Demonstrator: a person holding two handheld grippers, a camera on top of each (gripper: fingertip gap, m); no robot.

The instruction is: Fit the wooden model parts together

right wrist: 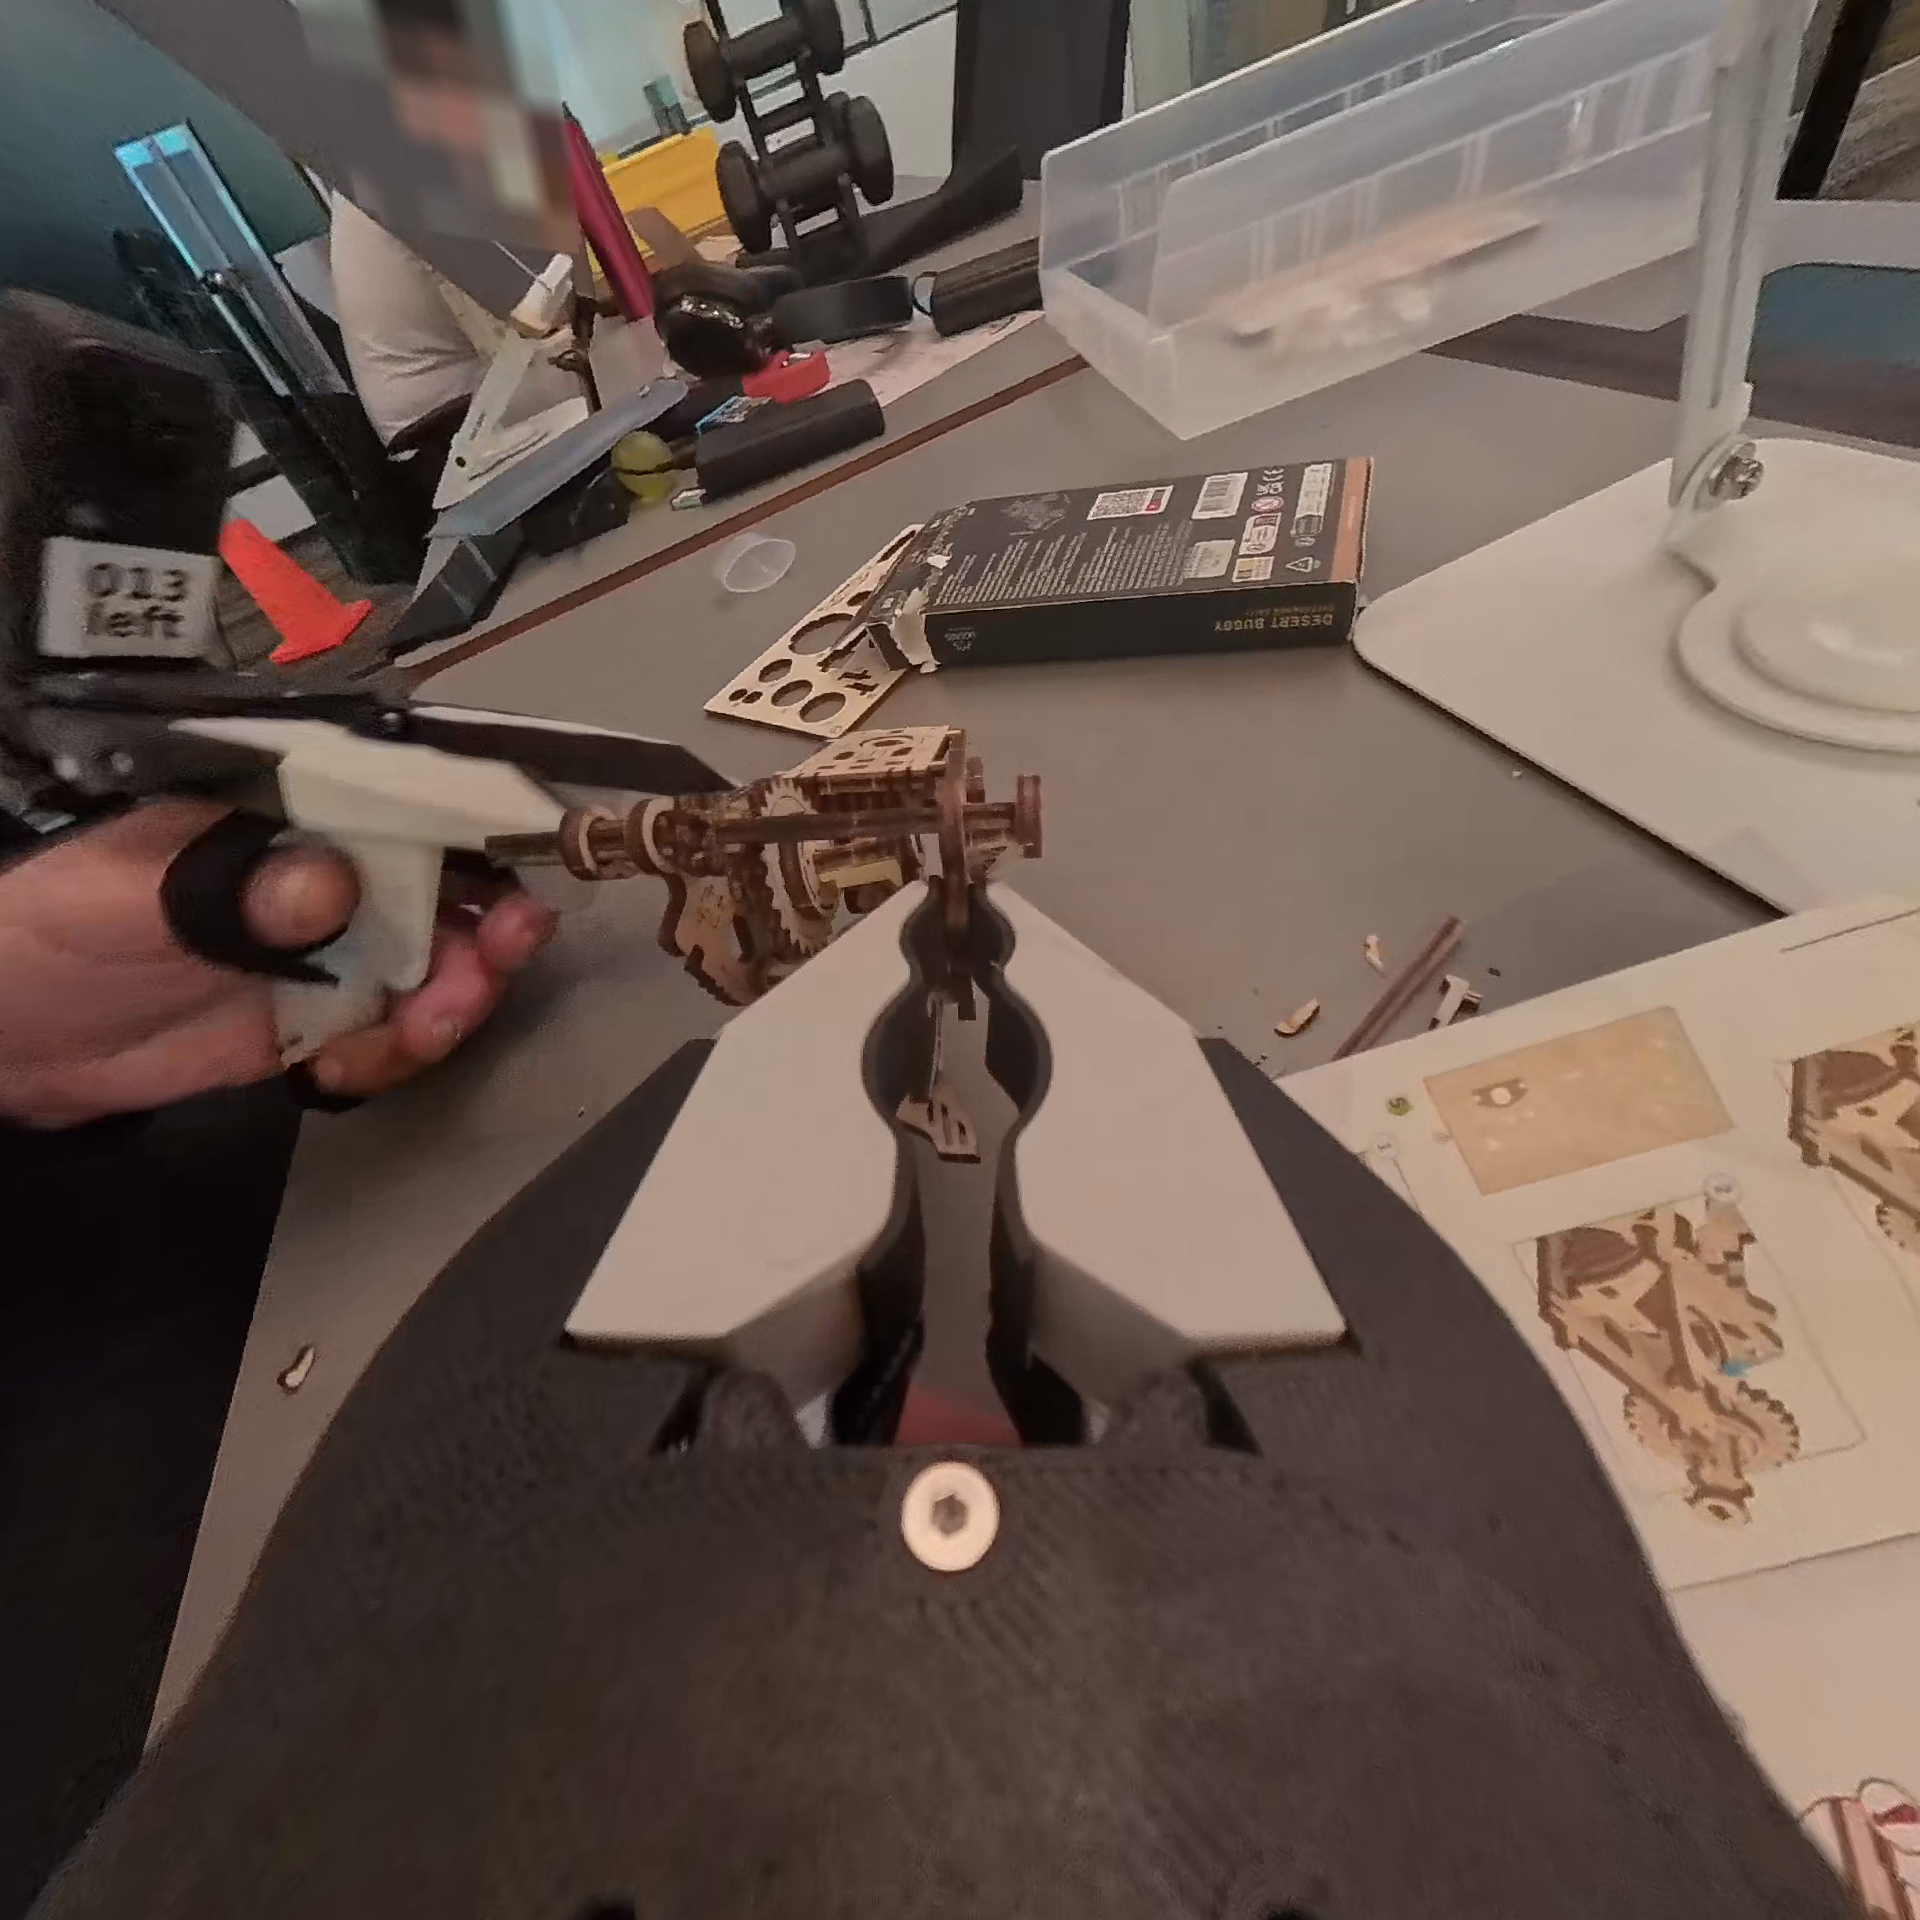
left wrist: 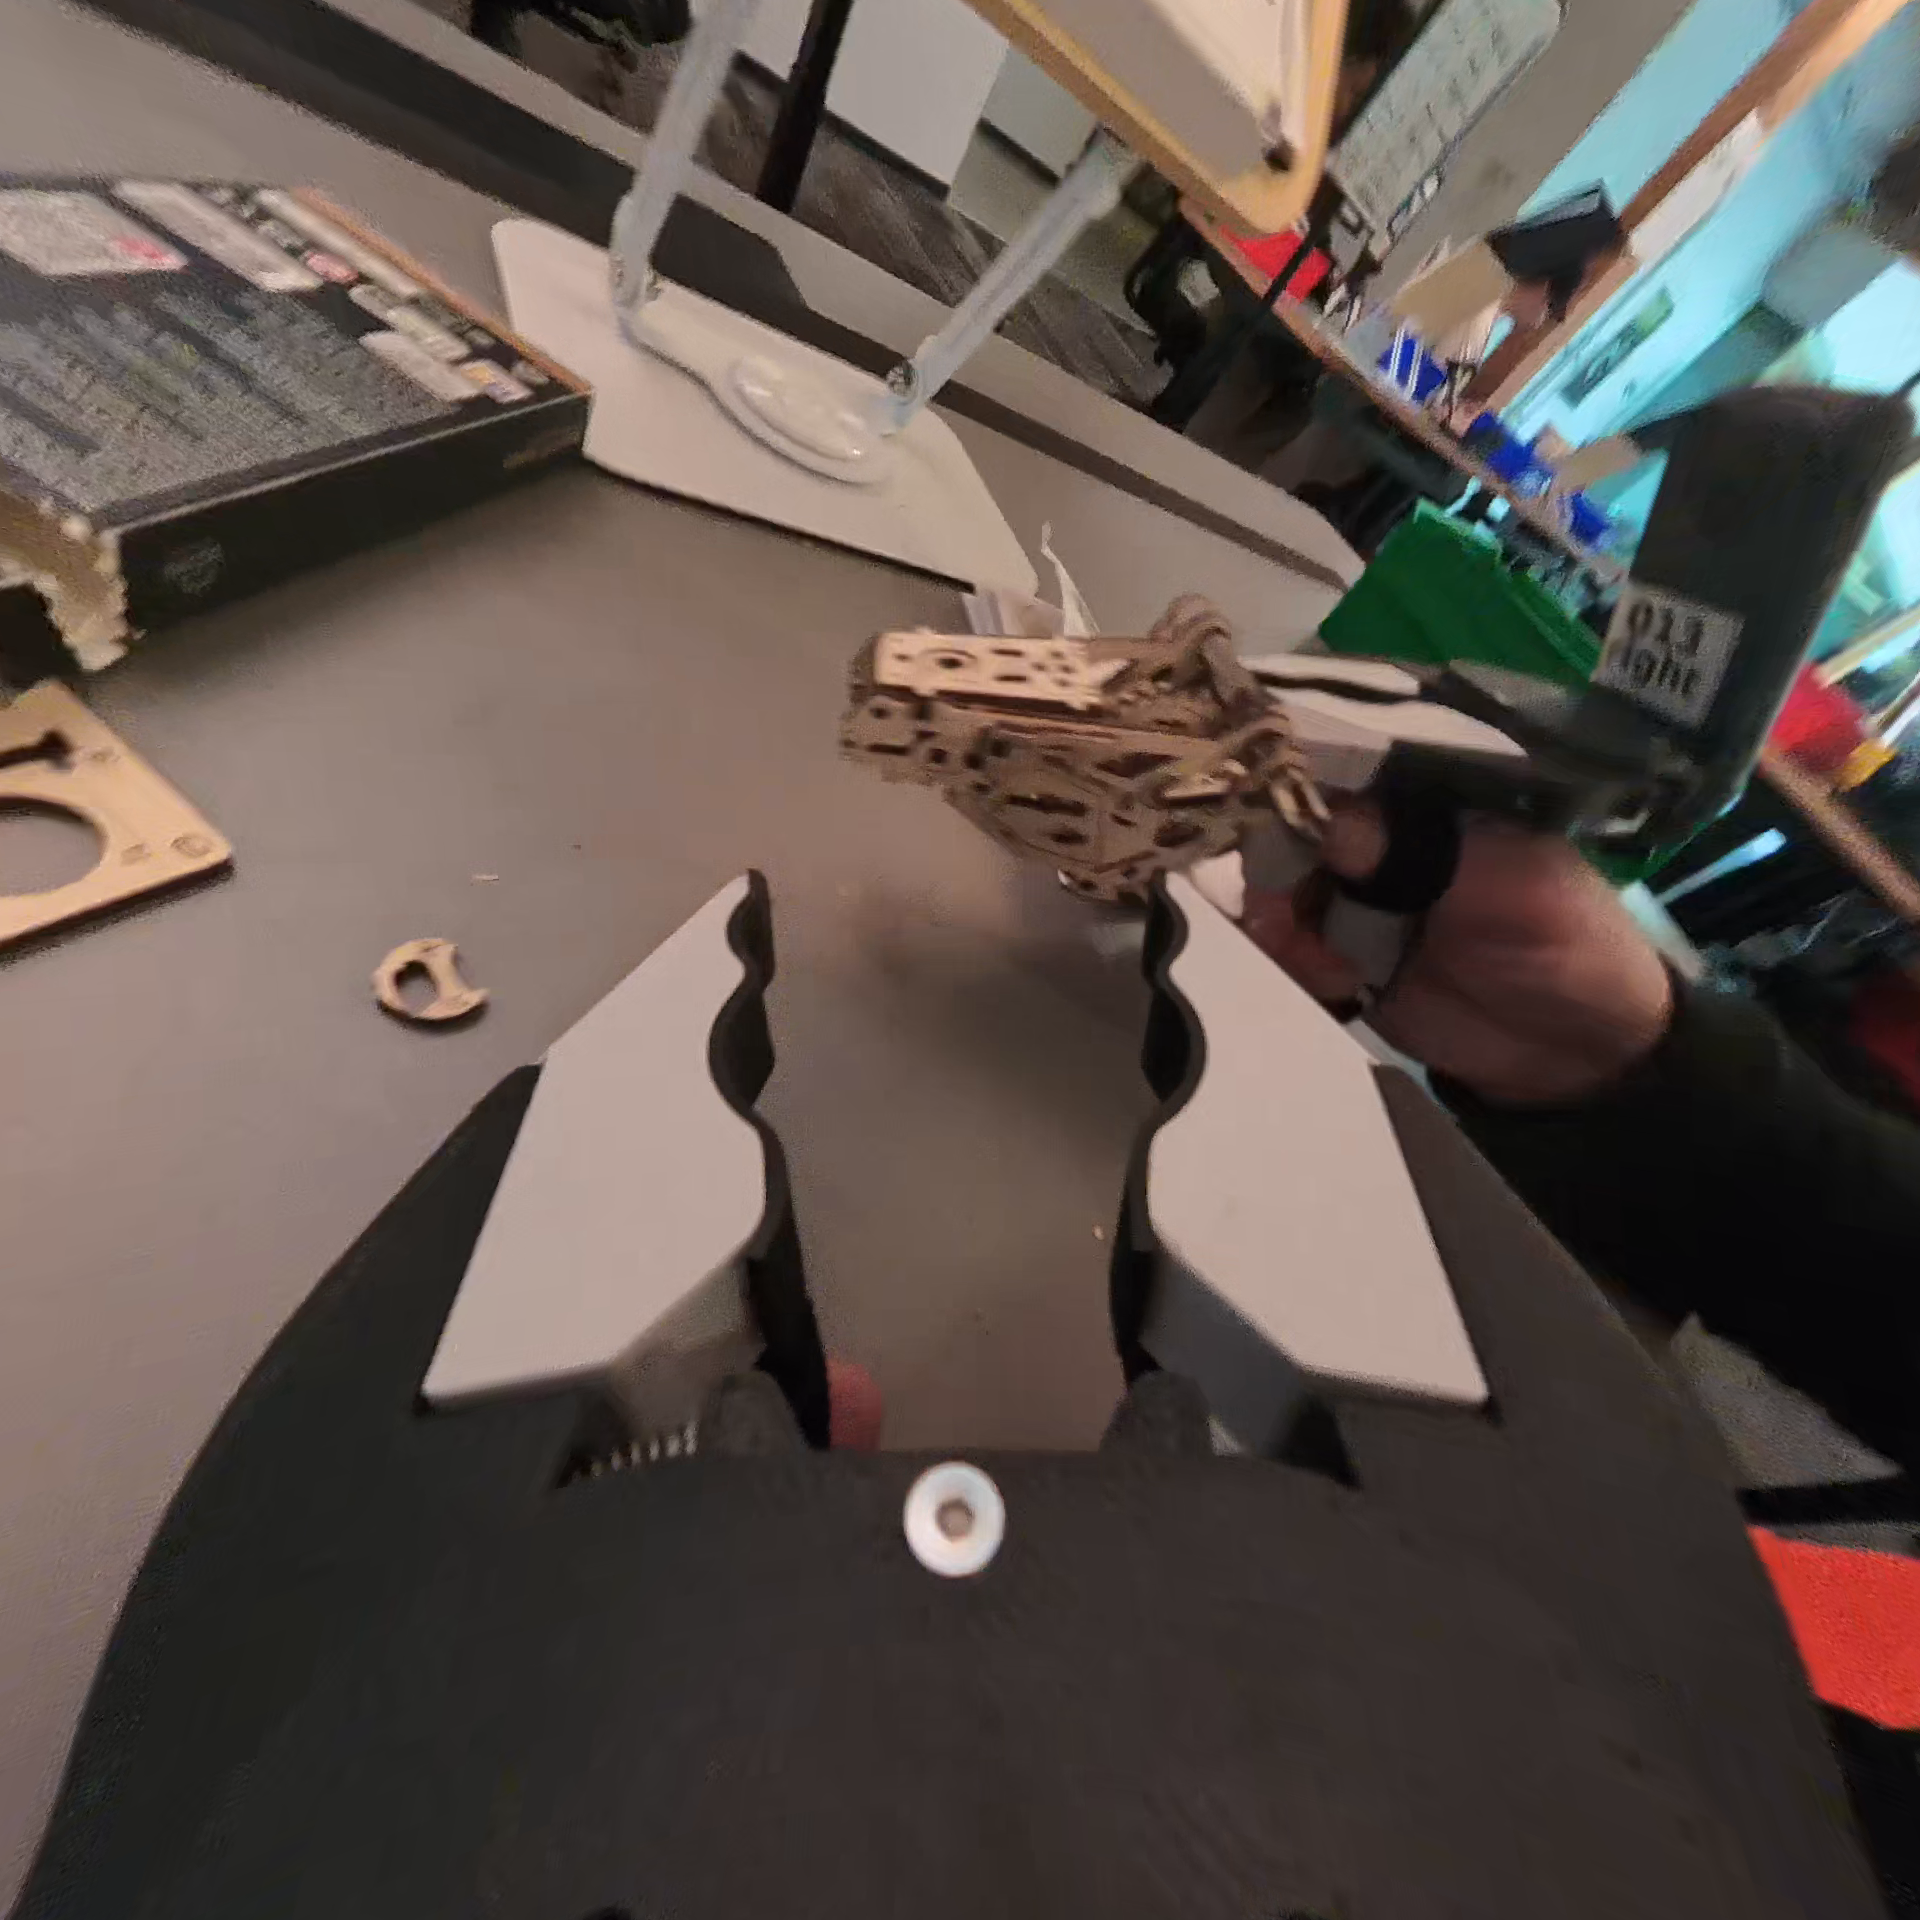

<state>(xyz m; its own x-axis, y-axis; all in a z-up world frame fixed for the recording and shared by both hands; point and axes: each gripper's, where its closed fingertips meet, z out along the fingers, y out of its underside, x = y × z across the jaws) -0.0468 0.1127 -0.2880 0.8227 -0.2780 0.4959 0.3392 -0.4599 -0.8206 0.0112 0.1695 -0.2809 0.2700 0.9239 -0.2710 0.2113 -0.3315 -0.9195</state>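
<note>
At nine o'clock in the right wrist view the left gripper (right wrist: pixel 582 821) comes in from the side, a hand (right wrist: pixel 156 966) on its trigger; in its own view its jaws stand wide, with only bare table (left wrist: pixel 623 727) between the pads (left wrist: pixel 750 997); it holds nothing, so it is no backup if the model slips. In that view a loose wooden piece (left wrist: pixel 429 984) lies at about ten o'clock on the table, and a punched-out sheet (left wrist: pixel 94 821) at nine; the piece is small and flat, and I judge it hard to pick up cleanly with such broad pads.

At the centre the model (right wrist: pixel 821 842) hangs above the table, just ahead of the right gripper (right wrist: pixel 954 914); that gripper is nipped narrow on a thin plate at the model's near end, the rest jutting toward nine o'clock. The risks, as I judge them: the hold is on one edge, so the model's own weight could twist it in the pads; any push from the left side would lever on that plate and might snap it or pop a joint; the gears and axle look fragile under a careless squeeze.

At three to four o'clock the instructions (right wrist: pixel 1621 1247) lie open, with scraps and a stick (right wrist: pixel 1403 982) beside them; a sweeping forearm could scatter these.
</note>
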